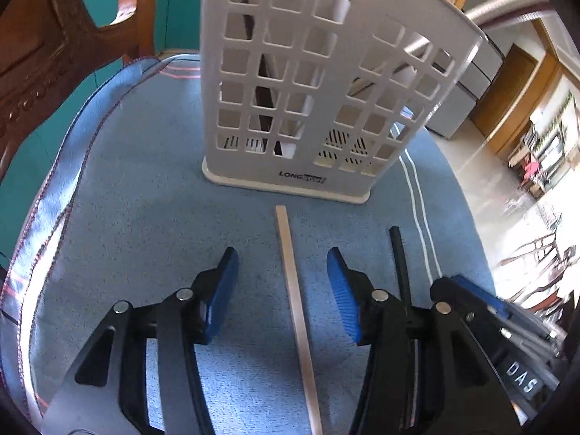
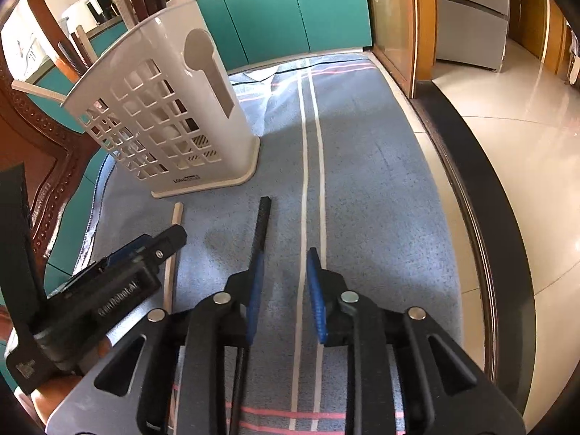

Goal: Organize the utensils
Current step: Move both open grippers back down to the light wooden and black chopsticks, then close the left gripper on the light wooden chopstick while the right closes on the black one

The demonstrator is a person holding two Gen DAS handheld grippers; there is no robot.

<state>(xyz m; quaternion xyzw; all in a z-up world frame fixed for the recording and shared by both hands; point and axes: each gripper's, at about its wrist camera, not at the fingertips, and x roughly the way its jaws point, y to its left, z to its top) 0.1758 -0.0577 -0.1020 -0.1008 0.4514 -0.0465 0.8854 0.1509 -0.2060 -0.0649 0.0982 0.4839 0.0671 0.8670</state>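
A white slotted utensil holder stands upright on the blue cloth, with several utensils inside it. It also shows in the right wrist view. A pale wooden chopstick lies on the cloth between the open jaws of my left gripper, not held. A black chopstick lies to its right. In the right wrist view the black chopstick lies just left of my open right gripper, passing under its left finger. The wooden chopstick and my left gripper show at the left.
The blue cloth has white stripes and covers a table whose edge runs along the right, with tiled floor beyond. A carved wooden chair back stands at the far left. Teal cabinets are behind.
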